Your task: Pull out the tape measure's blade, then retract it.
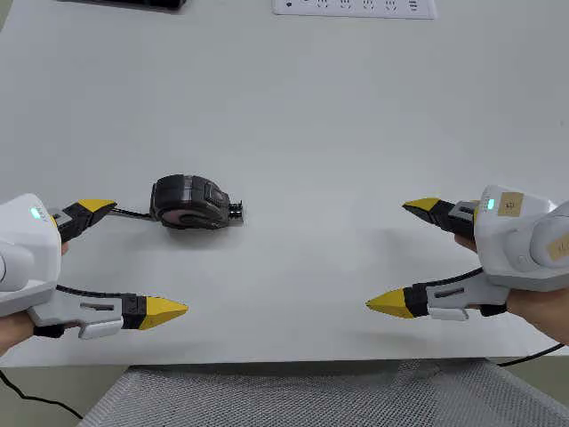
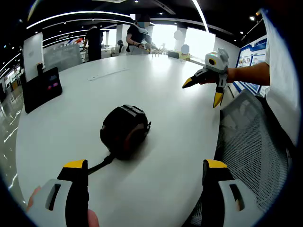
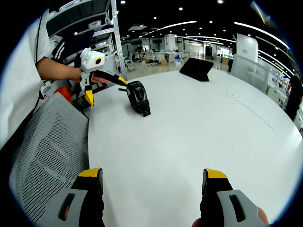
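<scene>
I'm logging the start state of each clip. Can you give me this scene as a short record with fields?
surface: white table
tape measure: lying on the table, left of centre, blade not drawn out
strap: runs from the case toward the left gripper's far jaw; contact unclear
left gripper: open, holding nothing, tape measure just ahead of its tips
right gripper: open, holding nothing, well apart from the tape measure
far edge: power strip
near edge: mesh chair

Black tape measure (image 1: pixel 190 202) lying on its side on white table (image 1: pixel 311 133), blade retracted, black strap trailing left.
</scene>
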A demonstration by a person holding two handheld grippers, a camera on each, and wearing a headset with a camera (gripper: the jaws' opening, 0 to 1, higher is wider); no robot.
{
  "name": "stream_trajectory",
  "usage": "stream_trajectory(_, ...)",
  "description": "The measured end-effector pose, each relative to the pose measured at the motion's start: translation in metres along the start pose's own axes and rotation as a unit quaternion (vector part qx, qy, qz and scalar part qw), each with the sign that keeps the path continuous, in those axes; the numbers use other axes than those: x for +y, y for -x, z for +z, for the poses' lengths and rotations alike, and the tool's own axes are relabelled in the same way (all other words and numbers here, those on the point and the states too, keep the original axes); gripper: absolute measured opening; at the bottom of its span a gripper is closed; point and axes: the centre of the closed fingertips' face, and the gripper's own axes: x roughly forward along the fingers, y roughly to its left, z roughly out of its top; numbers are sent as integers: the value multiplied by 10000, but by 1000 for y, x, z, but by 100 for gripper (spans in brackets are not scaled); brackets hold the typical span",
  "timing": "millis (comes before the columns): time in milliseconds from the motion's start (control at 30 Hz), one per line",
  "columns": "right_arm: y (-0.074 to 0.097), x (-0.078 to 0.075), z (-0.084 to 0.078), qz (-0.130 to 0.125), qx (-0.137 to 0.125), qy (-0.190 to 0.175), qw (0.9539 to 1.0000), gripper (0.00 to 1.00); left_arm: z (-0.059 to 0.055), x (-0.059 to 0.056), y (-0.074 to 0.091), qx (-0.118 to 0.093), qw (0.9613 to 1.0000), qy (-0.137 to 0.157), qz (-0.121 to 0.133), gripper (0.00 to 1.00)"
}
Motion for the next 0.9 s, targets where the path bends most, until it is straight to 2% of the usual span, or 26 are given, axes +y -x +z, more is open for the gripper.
stream_trajectory(733,0,-4,3,-77,-54,52,9999,89,-1,2,-1,27,10000,-21,24,99)
stream_trajectory(900,0,-3,4,-76,-73,67,9999,88,1,4,0,-46,10000,-36,68,99)
